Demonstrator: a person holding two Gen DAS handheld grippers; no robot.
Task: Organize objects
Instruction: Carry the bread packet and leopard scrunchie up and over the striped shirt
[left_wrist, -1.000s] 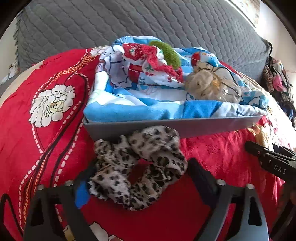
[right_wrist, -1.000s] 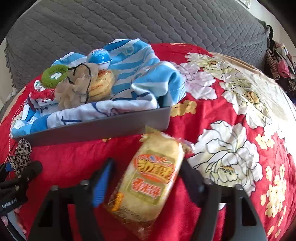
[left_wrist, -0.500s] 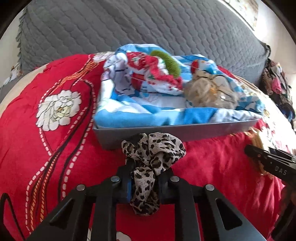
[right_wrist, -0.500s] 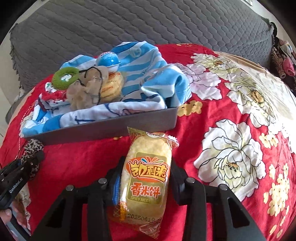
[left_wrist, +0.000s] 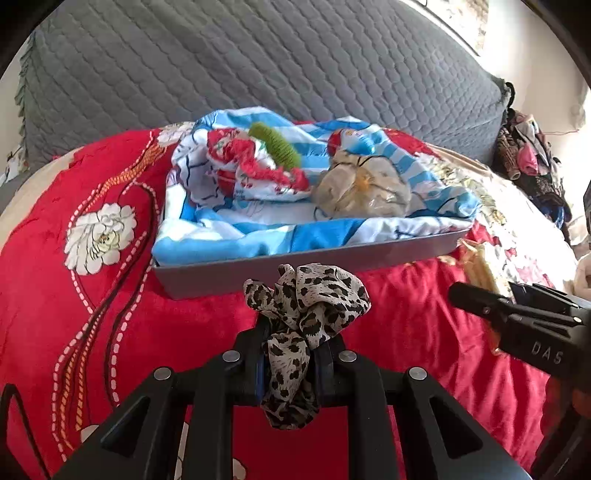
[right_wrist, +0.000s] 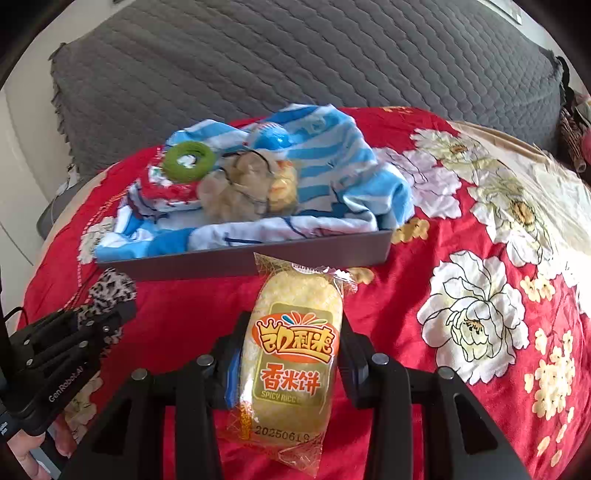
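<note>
Left hand-held gripper (left_wrist: 291, 363) is pinching the soft, limp scrunchie (left_wrist: 306, 299); right hand-held gripper (right_wrist: 291, 363) is squeezing the light, crushable rice-cake packet (right_wrist: 293, 354) mid-body.

The left gripper (left_wrist: 291, 354) is pinching a leopard scrunchie (left_wrist: 306, 306) just before a grey tray (left_wrist: 369, 254) that is holding striped cloth (left_wrist: 258, 229), a green ring (left_wrist: 275, 146) and a beige bundle (left_wrist: 362, 188), while the right gripper (left_wrist: 517, 317) is hovering alongside.
</note>
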